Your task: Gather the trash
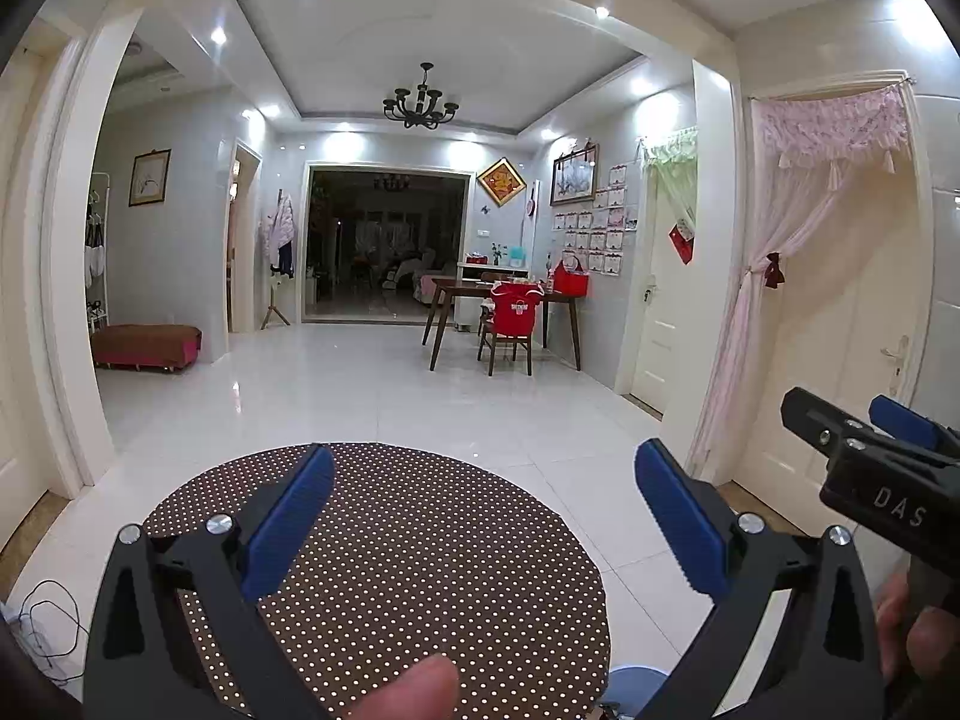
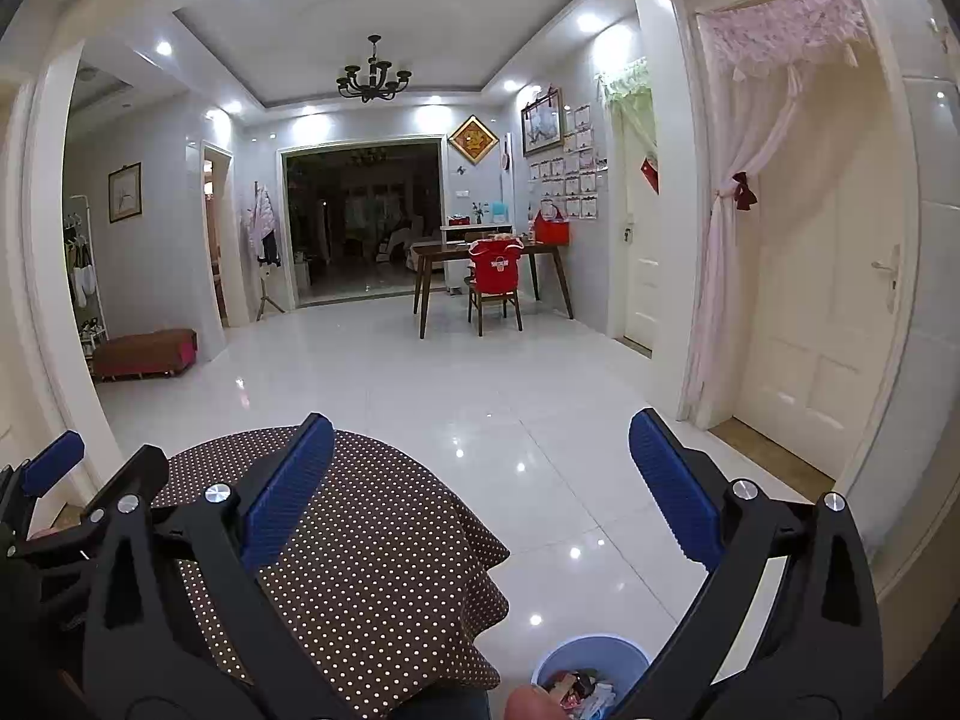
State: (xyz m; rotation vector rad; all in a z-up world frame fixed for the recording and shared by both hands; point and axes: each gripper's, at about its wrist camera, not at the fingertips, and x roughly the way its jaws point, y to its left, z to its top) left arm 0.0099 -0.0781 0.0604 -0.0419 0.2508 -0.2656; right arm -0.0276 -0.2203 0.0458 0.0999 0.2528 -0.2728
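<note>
Both claws agape, trash (image 2: pixel 579 687) in bin (image 2: pixel 555 663)

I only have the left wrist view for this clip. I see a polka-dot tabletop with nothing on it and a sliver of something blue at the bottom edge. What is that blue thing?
Observer: In the right wrist view it is a light blue bin on the floor beside the polka-dot table.
Operator: Is there anything in it?
Observer: Yes, crumpled wrappers and paper lie inside; the pile's depth cannot be judged.
Operator: Is the right gripper carrying anything? I only see its side.
Observer: No. The right gripper is open, with nothing between its blue pads.
Operator: And the left one?
Observer: The left gripper is open and empty too.
</note>
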